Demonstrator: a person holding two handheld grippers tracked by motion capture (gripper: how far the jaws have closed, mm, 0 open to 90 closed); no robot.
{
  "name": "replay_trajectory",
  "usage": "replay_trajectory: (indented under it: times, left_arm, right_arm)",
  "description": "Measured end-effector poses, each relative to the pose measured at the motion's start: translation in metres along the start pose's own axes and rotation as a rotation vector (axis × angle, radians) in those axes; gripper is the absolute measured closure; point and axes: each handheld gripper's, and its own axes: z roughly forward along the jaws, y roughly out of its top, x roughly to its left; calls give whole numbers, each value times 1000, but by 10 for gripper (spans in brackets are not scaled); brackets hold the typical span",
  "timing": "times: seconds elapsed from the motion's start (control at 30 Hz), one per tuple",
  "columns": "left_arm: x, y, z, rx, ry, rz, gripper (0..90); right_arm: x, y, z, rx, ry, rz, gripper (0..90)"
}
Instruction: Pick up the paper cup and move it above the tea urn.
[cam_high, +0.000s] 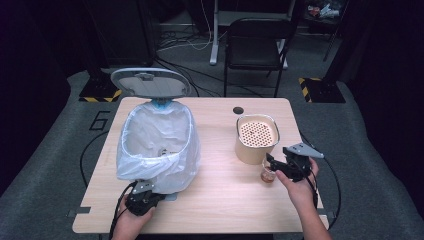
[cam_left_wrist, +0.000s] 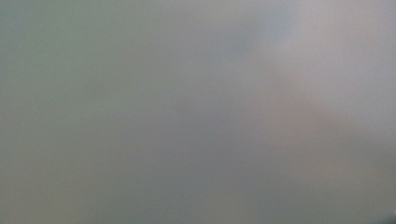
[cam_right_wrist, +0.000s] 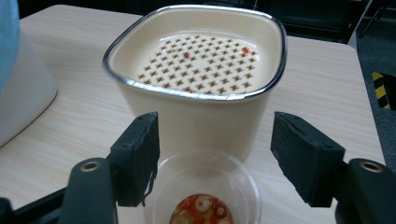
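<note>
Where the high view blurs — cup (cam_right_wrist: 201, 193) dregs between right gripper (cam_right_wrist: 212, 158) fingers (cam_right_wrist: 137, 158).

Across the lower middle of the high view, a broad strip of bare pale wooden table (cam_high: 225, 200) is lying open between my two claws, wide enough for either to be crossing. On the left half, the white bin lined with a clear plastic bag (cam_high: 157, 145) is blocking the way, and its grey oval lid (cam_high: 150, 82) is standing raised behind it. At centre right, the cream square container with a perforated insert (cam_high: 256, 137) is standing directly ahead of my right claw (cam_right_wrist: 215, 161), and the small clear plastic cup holding red bits (cam_right_wrist: 203, 196) is sitting between my spread jaws, just beside that container.
</note>
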Motion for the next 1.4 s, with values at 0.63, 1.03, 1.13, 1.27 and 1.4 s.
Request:
replay_trajectory:
  times: [0.63, 1.03, 1.13, 1.27, 1.4]
  left_arm:
    - [0, 0, 0, 0, -1, 1, 900]
    - [0, 0, 0, -2, -4, 0, 900]
    - [0, 0, 0, -3, -3, -1, 900]
    - [0, 0, 0, -3, -4, -1, 900]
    - [0, 0, 0, -3, -4, 0, 900]
  right_arm:
    - [-40, 37, 43, 87, -27, 74, 575]
    - [-38, 39, 60, 93, -3, 134, 726]
    - [-32, 42, 64, 103, 7, 111, 759]
    - [-20, 48, 70, 129, 38, 54, 790]
    - [-8, 52, 72, 152, 69, -11, 814]
